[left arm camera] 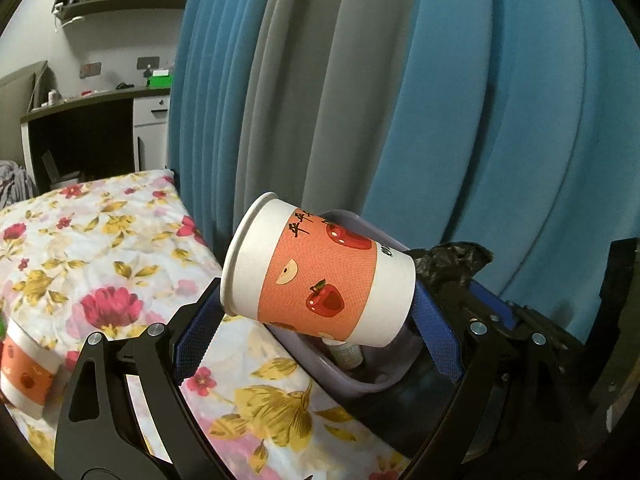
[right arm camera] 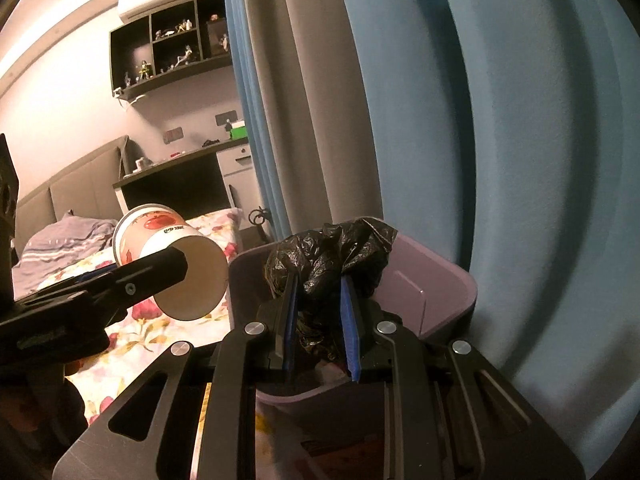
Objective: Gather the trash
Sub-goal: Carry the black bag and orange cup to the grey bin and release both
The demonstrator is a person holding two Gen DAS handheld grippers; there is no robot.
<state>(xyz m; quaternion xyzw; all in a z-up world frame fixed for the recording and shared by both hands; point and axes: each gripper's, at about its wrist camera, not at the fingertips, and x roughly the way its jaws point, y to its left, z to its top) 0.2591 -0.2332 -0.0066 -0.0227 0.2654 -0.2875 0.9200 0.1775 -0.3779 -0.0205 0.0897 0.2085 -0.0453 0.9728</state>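
Note:
My left gripper (left arm camera: 316,300) is shut on a paper cup (left arm camera: 320,276) with an orange apple-print band, held sideways just above the near rim of a lilac bin (left arm camera: 360,384). The cup also shows in the right wrist view (right arm camera: 172,256), left of the bin (right arm camera: 448,300). My right gripper (right arm camera: 320,280) is shut on a crumpled black plastic bag (right arm camera: 332,256) and holds it over the bin's opening. The bag also shows in the left wrist view (left arm camera: 452,264). A small white bottle (left arm camera: 348,354) lies inside the bin.
The bin stands beside a bed with a floral sheet (left arm camera: 100,248). A second apple-print cup (left arm camera: 24,372) lies on the sheet at the far left. Blue and grey curtains (left arm camera: 440,100) hang close behind the bin. A desk and shelves (right arm camera: 180,168) are at the back.

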